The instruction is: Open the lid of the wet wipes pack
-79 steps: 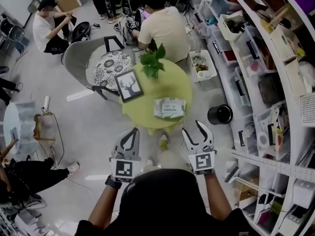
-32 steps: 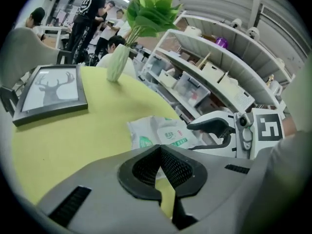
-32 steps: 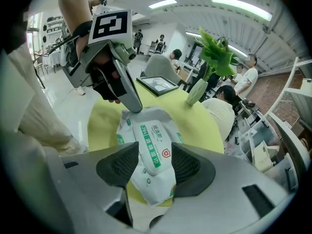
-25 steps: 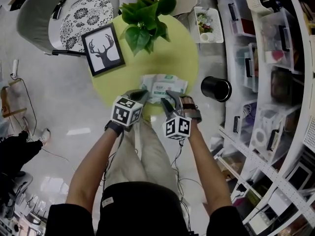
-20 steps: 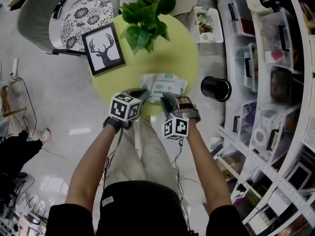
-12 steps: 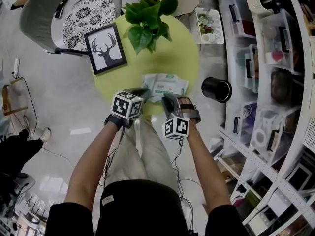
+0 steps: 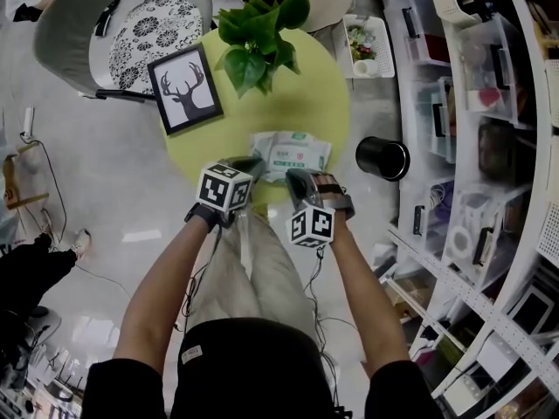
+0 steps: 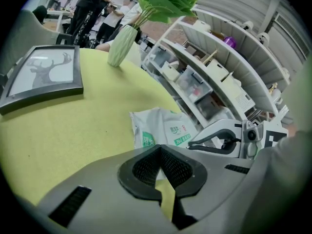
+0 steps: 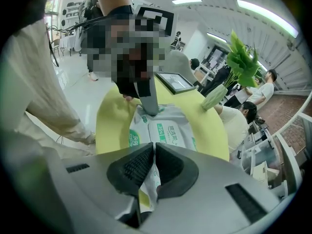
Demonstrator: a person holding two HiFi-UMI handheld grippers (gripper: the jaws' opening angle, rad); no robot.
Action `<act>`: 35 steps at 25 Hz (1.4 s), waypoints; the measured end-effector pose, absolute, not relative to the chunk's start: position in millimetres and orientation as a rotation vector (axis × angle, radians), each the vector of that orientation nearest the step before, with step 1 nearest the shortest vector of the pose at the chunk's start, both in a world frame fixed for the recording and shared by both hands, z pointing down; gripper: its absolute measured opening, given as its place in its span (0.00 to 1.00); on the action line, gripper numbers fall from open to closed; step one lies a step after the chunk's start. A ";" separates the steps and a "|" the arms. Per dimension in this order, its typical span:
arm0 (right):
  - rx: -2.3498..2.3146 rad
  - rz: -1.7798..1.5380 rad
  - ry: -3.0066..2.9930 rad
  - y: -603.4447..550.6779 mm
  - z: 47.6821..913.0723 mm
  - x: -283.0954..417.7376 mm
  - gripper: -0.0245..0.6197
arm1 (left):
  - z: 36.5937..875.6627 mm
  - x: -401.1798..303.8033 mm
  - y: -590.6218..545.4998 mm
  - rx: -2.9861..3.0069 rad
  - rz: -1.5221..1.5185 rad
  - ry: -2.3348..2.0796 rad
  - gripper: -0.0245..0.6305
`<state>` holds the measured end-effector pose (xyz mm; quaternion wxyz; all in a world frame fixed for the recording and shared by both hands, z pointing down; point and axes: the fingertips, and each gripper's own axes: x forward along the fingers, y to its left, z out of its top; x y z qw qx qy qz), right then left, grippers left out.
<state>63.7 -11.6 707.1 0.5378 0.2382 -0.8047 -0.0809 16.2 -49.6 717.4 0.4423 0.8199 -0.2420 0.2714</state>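
The wet wipes pack (image 7: pixel 293 151), white with green print, lies flat near the front edge of the round yellow-green table (image 7: pixel 314 103). My left gripper (image 7: pixel 249 166) is shut on the pack's left end; white film shows between its jaws (image 8: pixel 160 150). My right gripper (image 7: pixel 295 178) has just been closing its jaws, and they now pinch a fold of film at the pack's near end (image 9: pixel 152 147). I cannot tell whether that fold is the lid's tab. The printed lid label (image 9: pixel 168 133) lies flat on top. In the right gripper view, the left gripper (image 9: pixel 147 106) rests on the pack's far end.
On the table stand a framed deer picture (image 7: pixel 185 88) at the left and a leafy plant in a vase (image 7: pixel 258 46) at the back. A black bin (image 7: pixel 382 157) sits on the floor to the right, before shelves of boxes (image 7: pixel 472 103). A grey chair (image 7: pixel 140 33) stands behind.
Three seconds ago both grippers hung open short of the table; now both are at the pack. Over the last second the hands stayed put and the right jaws narrowed.
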 end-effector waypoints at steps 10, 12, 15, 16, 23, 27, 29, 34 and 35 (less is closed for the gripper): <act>0.580 -0.179 -1.928 -12.5 698.7 63.8 0.05 | 717.2 16.3 -49.6 2.040 0.679 -0.590 0.06; 0.579 -0.178 -1.929 -13.1 696.3 63.7 0.05 | 717.3 16.1 -49.5 2.038 0.680 -0.588 0.06; 0.577 -0.176 -1.929 -14.2 692.8 64.3 0.05 | 717.5 16.5 -49.6 2.035 0.686 -0.586 0.06; 0.576 -0.176 -1.928 -14.4 691.7 64.5 0.05 | 717.5 16.5 -49.5 2.034 0.686 -0.585 0.06; 0.583 -0.178 -1.936 -17.7 682.6 65.6 0.05 | 717.1 16.6 -49.6 2.029 0.688 -0.582 0.06; 0.590 -0.177 -1.943 -20.0 677.9 65.6 0.05 | 717.9 16.2 -49.2 2.027 0.693 -0.581 0.06; 0.592 -0.180 -1.945 -22.0 675.6 65.7 0.05 | 718.3 15.9 -49.5 2.027 0.695 -0.580 0.06; 0.591 -0.183 -1.953 -25.9 670.6 66.9 0.04 | 718.2 16.0 -49.4 2.021 0.695 -0.579 0.06; 0.590 -0.184 -1.954 -26.4 669.8 67.3 0.04 | 718.2 16.1 -49.3 2.021 0.695 -0.579 0.06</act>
